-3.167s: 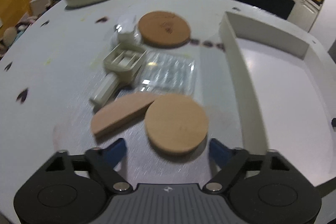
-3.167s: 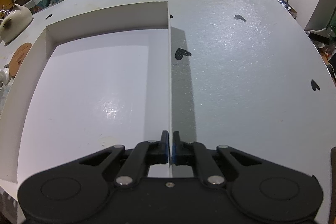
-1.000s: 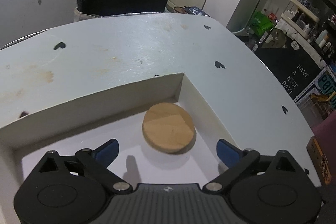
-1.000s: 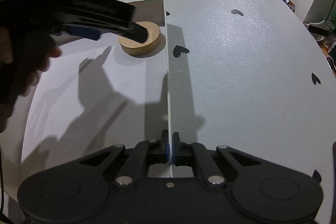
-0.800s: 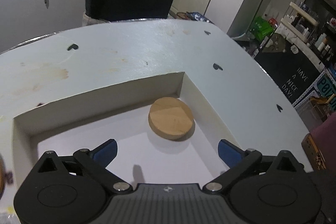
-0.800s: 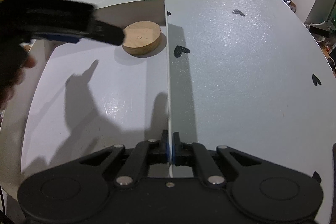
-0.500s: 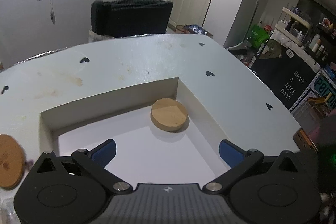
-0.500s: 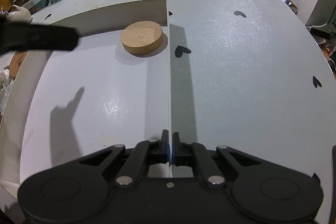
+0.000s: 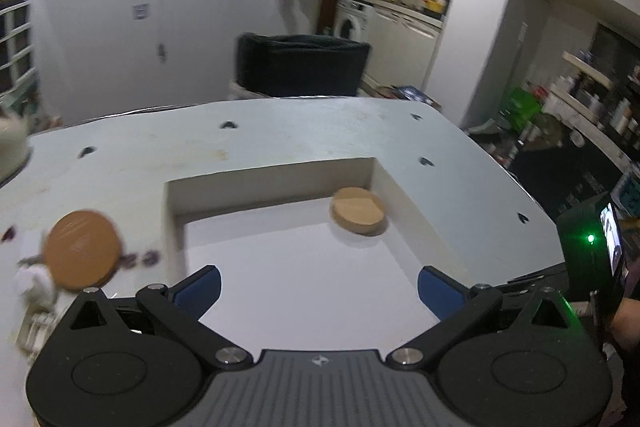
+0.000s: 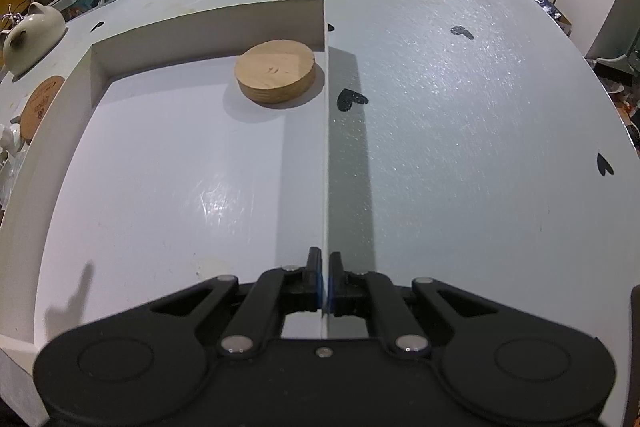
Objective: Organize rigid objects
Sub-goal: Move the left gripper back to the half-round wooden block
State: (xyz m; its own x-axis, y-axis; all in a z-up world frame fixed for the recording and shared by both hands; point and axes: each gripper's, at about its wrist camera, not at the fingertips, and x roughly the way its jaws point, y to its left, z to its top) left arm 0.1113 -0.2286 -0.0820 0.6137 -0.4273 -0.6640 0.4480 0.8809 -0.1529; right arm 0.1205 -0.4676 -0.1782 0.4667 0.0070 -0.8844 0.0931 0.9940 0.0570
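A thick round wooden disc (image 9: 357,210) lies flat in the far right corner of a shallow white tray (image 9: 264,179); the right wrist view shows the disc (image 10: 275,71) against the tray's right wall (image 10: 325,163). My left gripper (image 9: 318,287) is open and empty, held above the tray's near part, well short of the disc. My right gripper (image 10: 325,277) is shut on the near end of the tray's right wall. A flat brown round coaster (image 9: 82,249) lies on the table left of the tray.
The round white table (image 10: 460,115) carries black heart marks. A cream cat-shaped pot (image 10: 32,37) stands at the far left. Small white items (image 9: 34,287) lie by the coaster, blurred. A dark chair (image 9: 300,69) stands behind the table.
My left gripper let go of the wooden disc in the tray's far right corner, then drew back and up, open. The right gripper kept its hold on the tray wall.
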